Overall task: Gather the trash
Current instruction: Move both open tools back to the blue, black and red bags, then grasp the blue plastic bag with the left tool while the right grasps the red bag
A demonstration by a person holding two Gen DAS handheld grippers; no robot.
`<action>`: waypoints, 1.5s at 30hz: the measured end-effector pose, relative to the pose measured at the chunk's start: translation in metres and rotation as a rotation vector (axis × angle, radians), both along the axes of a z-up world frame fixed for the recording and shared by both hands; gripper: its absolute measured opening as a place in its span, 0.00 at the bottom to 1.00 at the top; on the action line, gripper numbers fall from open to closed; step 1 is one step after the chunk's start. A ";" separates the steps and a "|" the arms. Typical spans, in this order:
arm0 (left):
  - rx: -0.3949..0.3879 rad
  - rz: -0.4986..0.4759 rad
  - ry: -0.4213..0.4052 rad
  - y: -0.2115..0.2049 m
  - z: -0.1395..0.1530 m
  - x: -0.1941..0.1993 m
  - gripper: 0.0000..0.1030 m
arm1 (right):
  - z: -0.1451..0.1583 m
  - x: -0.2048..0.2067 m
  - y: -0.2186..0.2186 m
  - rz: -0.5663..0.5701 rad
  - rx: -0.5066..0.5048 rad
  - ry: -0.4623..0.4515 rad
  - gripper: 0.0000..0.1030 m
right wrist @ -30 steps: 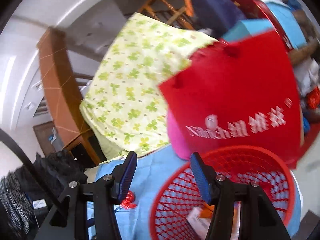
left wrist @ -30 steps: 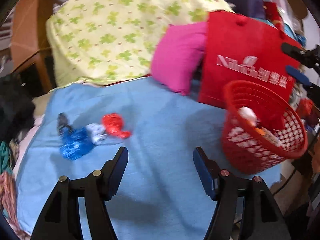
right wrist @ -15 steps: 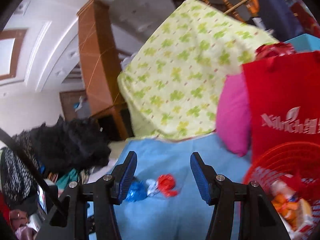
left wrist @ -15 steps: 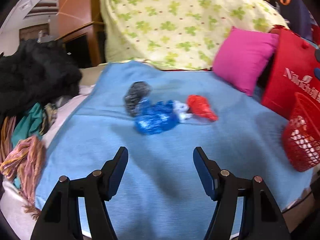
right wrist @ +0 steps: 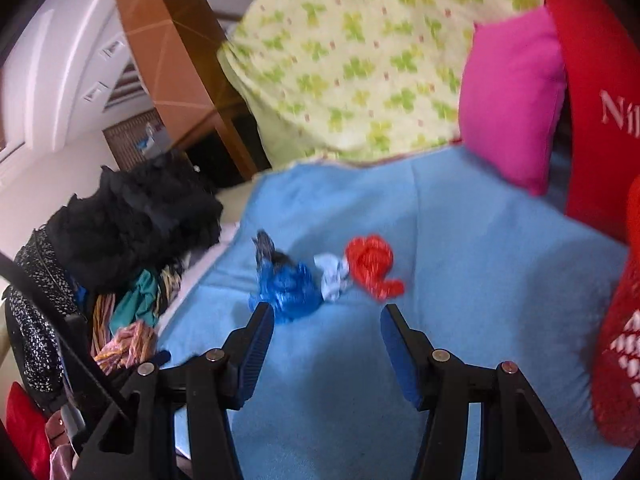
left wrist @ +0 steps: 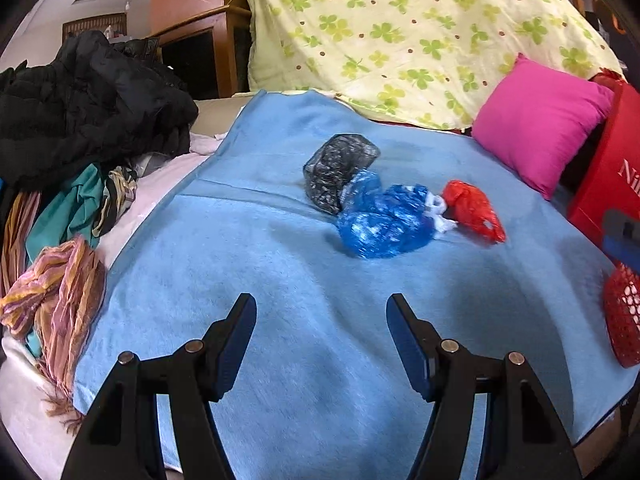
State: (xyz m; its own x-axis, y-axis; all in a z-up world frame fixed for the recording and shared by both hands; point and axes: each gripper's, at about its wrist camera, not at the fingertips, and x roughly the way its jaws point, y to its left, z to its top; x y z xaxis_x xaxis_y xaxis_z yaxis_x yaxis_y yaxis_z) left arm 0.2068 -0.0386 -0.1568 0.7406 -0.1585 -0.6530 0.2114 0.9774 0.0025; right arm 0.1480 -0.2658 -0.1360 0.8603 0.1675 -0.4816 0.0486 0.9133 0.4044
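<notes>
Four crumpled bits of trash lie in a loose row on the blue blanket (left wrist: 280, 280): a black speckled plastic bag (left wrist: 338, 172) at the far left, a shiny blue plastic bag (left wrist: 384, 222) touching it on the near side, a small white scrap (left wrist: 438, 210) tucked against the blue bag's right edge, and a red plastic bag (left wrist: 474, 210) just beside the scrap. In the right wrist view the same cluster appears blurred, with the blue plastic bag (right wrist: 286, 290) nearest, the white scrap (right wrist: 332, 276) next to it and the red plastic bag (right wrist: 370, 266) to the right; the black one is only a dark smear behind the blue. The left hand-held gripper (left wrist: 320, 320) hangs above the blanket on the near side of the pile, its jaws spread wide with nothing between them. The right hand-held gripper (right wrist: 326, 322) is likewise wide apart and holds nothing, its left fingertip lined up in the picture with the edge of the blue bag. A red mesh basket (left wrist: 622, 320) sits at the blanket's right edge, well apart from the trash. Behind it stands a red tote bag (left wrist: 608, 176) with white lettering, and a magenta pillow (left wrist: 540, 120) leans beside that. A clover-print quilt (left wrist: 400, 32) rises at the back. Off the blanket's left side lies a heap of dark clothing (left wrist: 88, 100) and striped scarves (left wrist: 56, 304).
</notes>
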 end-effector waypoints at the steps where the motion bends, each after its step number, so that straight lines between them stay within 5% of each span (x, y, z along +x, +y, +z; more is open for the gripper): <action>1: 0.004 0.002 0.001 0.000 0.000 0.005 0.66 | -0.003 0.004 0.001 0.005 0.002 0.016 0.58; 17: -0.020 -0.012 0.073 -0.010 -0.016 0.065 0.66 | -0.033 0.065 0.003 -0.009 -0.024 0.110 0.58; 30: -0.189 -0.053 0.060 -0.020 -0.011 0.101 0.66 | -0.044 0.126 -0.018 -0.066 -0.022 0.081 0.58; 41: -0.276 -0.076 0.160 -0.035 -0.024 0.131 0.66 | -0.069 0.176 -0.027 -0.079 0.012 0.142 0.56; 45: -0.316 -0.082 0.199 -0.038 -0.031 0.136 0.66 | -0.079 0.183 -0.026 -0.066 0.018 0.168 0.46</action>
State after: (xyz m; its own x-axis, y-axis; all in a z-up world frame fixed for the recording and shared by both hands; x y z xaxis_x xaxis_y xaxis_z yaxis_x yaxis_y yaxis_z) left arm 0.3430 -0.0763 -0.1878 0.5809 -0.4285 -0.6920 0.2552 0.9032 -0.3451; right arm 0.3313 -0.2919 -0.2150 0.7775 0.1233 -0.6167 0.1765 0.8984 0.4022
